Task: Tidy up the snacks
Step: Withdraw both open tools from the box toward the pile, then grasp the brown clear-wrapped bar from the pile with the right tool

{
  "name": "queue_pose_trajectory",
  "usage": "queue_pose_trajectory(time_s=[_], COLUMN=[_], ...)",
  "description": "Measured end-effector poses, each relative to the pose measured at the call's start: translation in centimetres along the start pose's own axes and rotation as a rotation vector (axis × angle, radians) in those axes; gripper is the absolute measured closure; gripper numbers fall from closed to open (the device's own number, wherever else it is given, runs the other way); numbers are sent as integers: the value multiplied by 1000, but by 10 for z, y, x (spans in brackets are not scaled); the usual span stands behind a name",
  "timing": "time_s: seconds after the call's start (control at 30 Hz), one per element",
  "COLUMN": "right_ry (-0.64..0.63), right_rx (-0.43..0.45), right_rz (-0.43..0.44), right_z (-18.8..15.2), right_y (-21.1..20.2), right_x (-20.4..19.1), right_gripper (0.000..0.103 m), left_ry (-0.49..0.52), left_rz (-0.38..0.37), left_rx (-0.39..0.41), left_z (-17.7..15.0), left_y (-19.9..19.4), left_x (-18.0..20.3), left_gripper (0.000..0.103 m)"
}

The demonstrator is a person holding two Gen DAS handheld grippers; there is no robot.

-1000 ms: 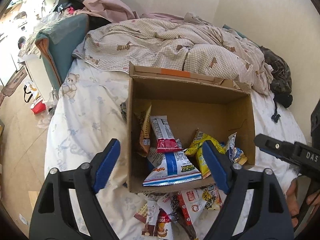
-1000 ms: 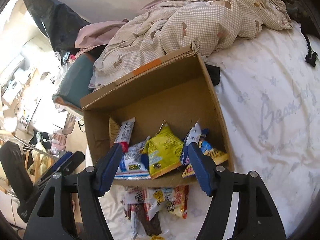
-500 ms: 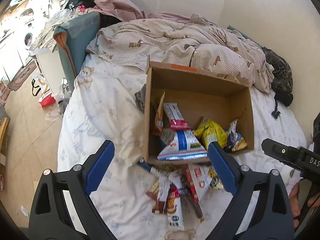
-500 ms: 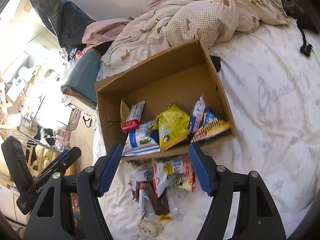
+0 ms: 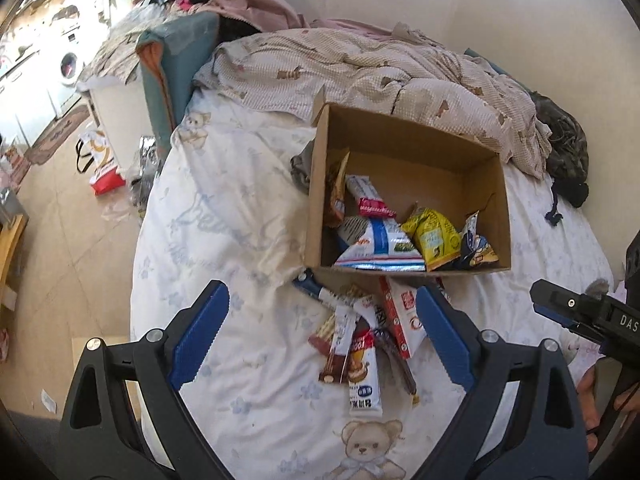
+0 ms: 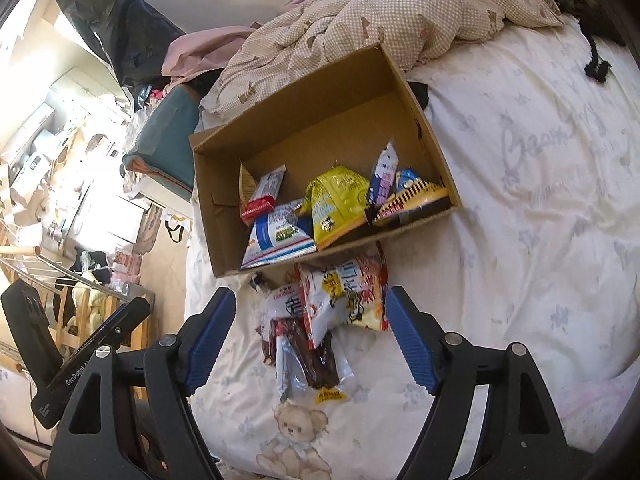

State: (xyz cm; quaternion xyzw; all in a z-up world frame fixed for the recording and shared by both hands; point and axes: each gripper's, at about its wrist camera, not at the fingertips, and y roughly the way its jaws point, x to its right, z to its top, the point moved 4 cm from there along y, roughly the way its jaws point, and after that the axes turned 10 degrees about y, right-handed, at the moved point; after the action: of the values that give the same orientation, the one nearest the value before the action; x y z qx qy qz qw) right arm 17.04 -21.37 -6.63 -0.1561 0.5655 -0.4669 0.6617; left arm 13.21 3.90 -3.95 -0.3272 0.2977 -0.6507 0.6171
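Observation:
A cardboard box (image 5: 404,136) (image 6: 320,92) lies on the bed with several snack packets inside, among them a yellow bag (image 5: 434,236) (image 6: 338,204) and a blue-and-white bag (image 5: 380,246) (image 6: 278,236). A pile of loose snack packets (image 5: 360,340) (image 6: 320,320) lies on the sheet just in front of the box. My left gripper (image 5: 322,332) hangs open above the pile, nothing between its fingers. My right gripper (image 6: 310,330) is also above the pile, its jaws opening and empty. Each gripper shows at the edge of the other's view.
A rumpled checked quilt (image 5: 380,72) (image 6: 380,12) is bunched behind the box. A dark cloth bundle (image 5: 564,152) lies at the bed's far right. The bed edge drops to the floor on the left, with a teal cushion (image 5: 172,64) and a red-and-white bag (image 5: 100,160).
Both grippers have drawn back from the box, so the box looks smaller and the loose pile on the sheet has come into full view. Both jaws stand a little wider.

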Motion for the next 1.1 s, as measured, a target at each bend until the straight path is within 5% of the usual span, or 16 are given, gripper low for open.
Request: queue_pose_trajectory(time_s=[0.37,0.73,1.1], right_ry=[43,148,-84], right_rx=[-37,-199,-452], right_rz=[-30,-53,-154], right_z=[-14,-25,-75], right_y=[4,50,134], right_x=[15,33,2], right_gripper=[23,23,26], left_ry=[6,-129,-177], left_rz=[34,57,32], left_rx=[-76,-189,-240], left_z=[-24,-36,-40], left_y=[7,32,45], left_x=[-1,-25,-25], left_gripper=[10,10,10])
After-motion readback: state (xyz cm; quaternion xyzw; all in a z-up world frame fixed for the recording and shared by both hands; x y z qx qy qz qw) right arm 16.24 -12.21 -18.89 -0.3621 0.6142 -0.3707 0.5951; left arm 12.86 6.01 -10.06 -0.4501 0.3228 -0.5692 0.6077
